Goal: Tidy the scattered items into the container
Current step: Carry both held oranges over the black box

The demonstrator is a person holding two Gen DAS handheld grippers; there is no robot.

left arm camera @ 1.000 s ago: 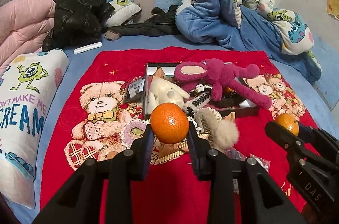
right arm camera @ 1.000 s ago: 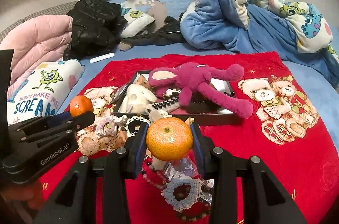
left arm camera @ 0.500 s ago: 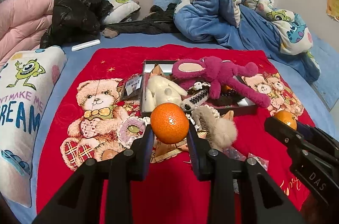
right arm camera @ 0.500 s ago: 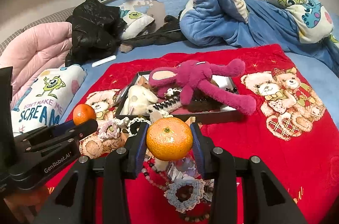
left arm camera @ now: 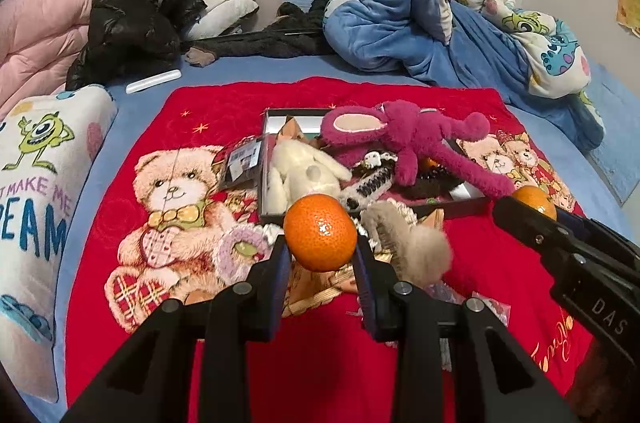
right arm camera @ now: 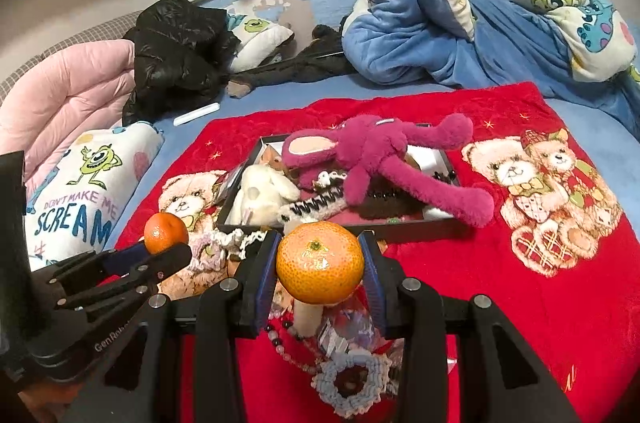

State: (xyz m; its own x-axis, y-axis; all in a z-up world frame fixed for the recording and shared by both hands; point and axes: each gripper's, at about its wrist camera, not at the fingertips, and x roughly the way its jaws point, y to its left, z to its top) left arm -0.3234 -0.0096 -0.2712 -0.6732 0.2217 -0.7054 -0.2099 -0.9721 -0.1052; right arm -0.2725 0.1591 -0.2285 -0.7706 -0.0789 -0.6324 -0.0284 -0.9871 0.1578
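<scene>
Left gripper (left arm camera: 320,251) clamps one tangerine (left arm camera: 320,237); right gripper (right arm camera: 318,269) clamps another tangerine (right arm camera: 320,262); black tray (right arm camera: 416,223) lies at twelve o'clock, crowded; release each over bare floor, avoiding pink plush (right arm camera: 384,159).

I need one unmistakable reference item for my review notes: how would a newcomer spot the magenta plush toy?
Find the red teddy-bear blanket spread on the blue bed, then the shallow black tray at its middle. The magenta plush toy sprawls across that tray, one long limb hanging over the near rim. It is the only deep pink thing there, beside a cream plush.
</scene>
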